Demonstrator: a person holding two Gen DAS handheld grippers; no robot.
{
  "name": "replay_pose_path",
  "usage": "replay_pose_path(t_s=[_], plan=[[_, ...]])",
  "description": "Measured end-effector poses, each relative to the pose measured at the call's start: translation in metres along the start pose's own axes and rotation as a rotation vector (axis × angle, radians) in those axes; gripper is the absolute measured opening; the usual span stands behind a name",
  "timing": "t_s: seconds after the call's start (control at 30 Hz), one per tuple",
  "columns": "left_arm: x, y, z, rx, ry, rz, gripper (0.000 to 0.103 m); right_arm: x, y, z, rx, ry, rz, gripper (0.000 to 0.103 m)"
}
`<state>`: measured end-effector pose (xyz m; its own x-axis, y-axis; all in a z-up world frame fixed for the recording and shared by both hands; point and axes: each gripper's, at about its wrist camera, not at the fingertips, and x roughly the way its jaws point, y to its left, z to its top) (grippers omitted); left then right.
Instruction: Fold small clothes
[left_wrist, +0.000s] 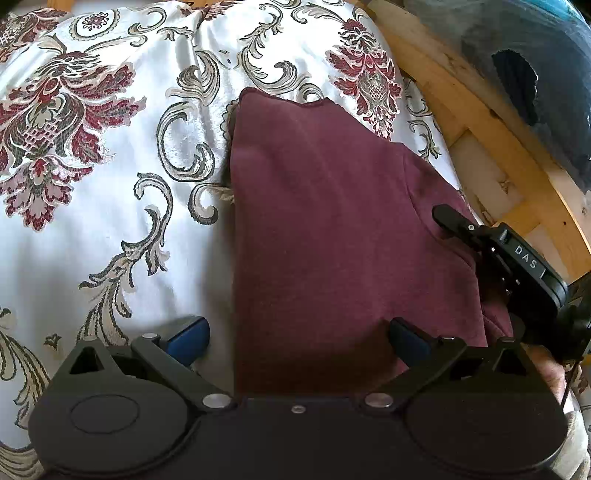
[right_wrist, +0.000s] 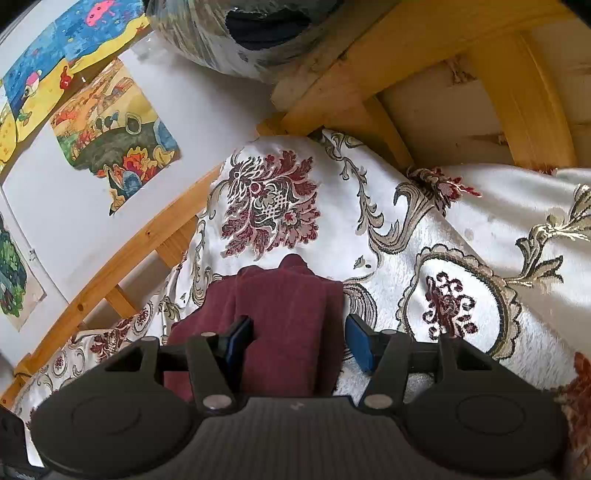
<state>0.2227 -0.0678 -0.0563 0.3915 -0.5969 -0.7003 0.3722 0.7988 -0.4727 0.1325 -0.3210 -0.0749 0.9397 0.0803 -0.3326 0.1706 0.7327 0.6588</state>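
Where the big flowery bedspread (left_wrist: 110, 206) covers the bed, I see the dark red cloth (left_wrist: 325, 229) lying folded. My left tool (left_wrist: 299, 338) is spread wide over its near edge. My right tool (right_wrist: 301, 341) sits released around a fold.

Left gripper (left_wrist: 299, 339) jaws spread wide, pointing toward twelve o'clock; right gripper (right_wrist: 299, 341) jaws parted, at its three o'clock.

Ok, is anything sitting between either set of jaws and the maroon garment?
Nothing visible. The maroon garment lies bare on the floral bedspread, and both the left gripper and right gripper have open jaws already straddling its cloth.
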Motion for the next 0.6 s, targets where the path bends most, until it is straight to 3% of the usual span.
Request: replay_pose_path(t_s=[0.2, 0.27, 0.3, 0.6], plan=[[0.002, 0.001, -0.001, 0.007, 0.005, -0.006, 0.103, 0.001, 0.007, 0.001, -0.024, 0.016, -0.019, 0.059], [0.002, 0.001, -0.001, 0.006, 0.005, -0.01, 0.103, 0.002, 0.013, -0.001, -0.054, 0.018, -0.025, 0.046], [0.002, 0.001, -0.001, 0.006, 0.006, -0.012, 0.102, 0.002, 0.017, -0.002, -0.072, 0.017, -0.029, 0.044], [0.004, -0.001, -0.003, 0.021, -0.002, 0.004, 0.103, -0.003, 0.059, -0.01, -0.338, 0.0, -0.098, 0.043]])
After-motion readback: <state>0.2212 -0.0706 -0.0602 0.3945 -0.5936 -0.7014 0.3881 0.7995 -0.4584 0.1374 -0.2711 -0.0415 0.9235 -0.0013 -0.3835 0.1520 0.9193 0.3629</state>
